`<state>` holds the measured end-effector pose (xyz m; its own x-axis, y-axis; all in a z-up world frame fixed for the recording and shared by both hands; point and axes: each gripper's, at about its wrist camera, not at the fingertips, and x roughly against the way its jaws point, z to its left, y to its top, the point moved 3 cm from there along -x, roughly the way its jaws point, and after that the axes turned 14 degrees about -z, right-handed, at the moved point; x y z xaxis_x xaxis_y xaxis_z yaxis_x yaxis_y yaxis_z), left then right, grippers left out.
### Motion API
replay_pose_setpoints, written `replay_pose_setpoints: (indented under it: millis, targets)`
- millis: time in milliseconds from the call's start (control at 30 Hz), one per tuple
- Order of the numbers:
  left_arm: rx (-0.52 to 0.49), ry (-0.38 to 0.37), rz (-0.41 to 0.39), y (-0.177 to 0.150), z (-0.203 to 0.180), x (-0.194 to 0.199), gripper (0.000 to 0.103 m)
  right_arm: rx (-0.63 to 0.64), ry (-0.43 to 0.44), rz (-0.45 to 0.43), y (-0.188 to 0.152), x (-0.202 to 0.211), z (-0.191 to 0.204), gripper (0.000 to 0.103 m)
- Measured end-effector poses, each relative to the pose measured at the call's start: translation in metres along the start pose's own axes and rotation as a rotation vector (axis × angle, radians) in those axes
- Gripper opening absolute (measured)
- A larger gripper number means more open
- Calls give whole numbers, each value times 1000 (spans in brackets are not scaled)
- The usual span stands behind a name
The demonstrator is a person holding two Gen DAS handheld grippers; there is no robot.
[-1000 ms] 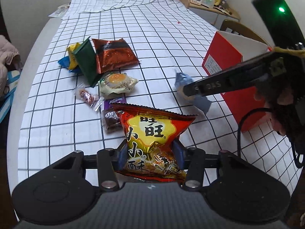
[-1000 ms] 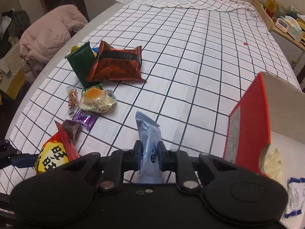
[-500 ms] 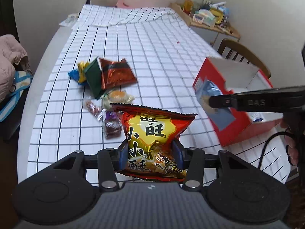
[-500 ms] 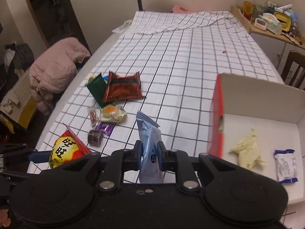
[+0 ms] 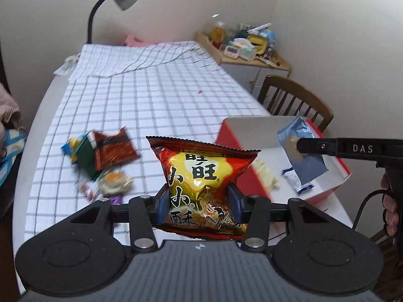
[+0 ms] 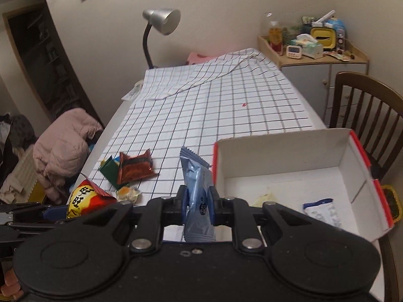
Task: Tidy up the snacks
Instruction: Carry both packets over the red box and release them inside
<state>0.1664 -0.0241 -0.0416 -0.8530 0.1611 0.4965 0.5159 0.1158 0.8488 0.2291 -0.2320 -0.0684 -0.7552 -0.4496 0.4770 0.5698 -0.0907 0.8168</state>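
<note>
Both tongs tilted down | left tongs [image 5: 199,202] grip chip bag [image 5: 205,178] | right tongs [image 6: 198,207] grip blue packet [image 6: 197,193]

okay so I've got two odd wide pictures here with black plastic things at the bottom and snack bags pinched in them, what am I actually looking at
These are handheld grabbers, not a robot: a person holds one two-finger gripper in each hand, and each carries a wide-angle camera looking forward along its fingers. One picture comes from the left gripper, which is clamped on a red and yellow snack bag. The other comes from the right gripper, clamped on a slim blue wrapper. In the left view the right gripper reaches in from the side, holding that wrapper above a red-sided cardboard box with a couple of snacks already inside. More snacks lie in a small heap on the table's checked cloth. A lamp, a chair and a cluttered cabinet stand around it.
</note>
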Motion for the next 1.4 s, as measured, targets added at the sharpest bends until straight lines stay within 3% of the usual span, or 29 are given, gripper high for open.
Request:
replay_pose_setpoints:
  millis: [333, 800, 1067, 1400]
  targets:
    - [-53, -46, -2, 21, -66, -31, 46, -63, -86, -40, 11, 20, -73, 15]
    - [-81, -45, 89, 19, -129, -112, 47, -141, -165, 30, -1, 6, -174, 15]
    - [-137, -35, 138, 9, -148, -154, 46, -93, -155, 111, -15, -25, -196, 15]
    - [-202, -30, 185, -2, -167, -184, 46, -14, -121, 203, -32, -57, -190, 15]
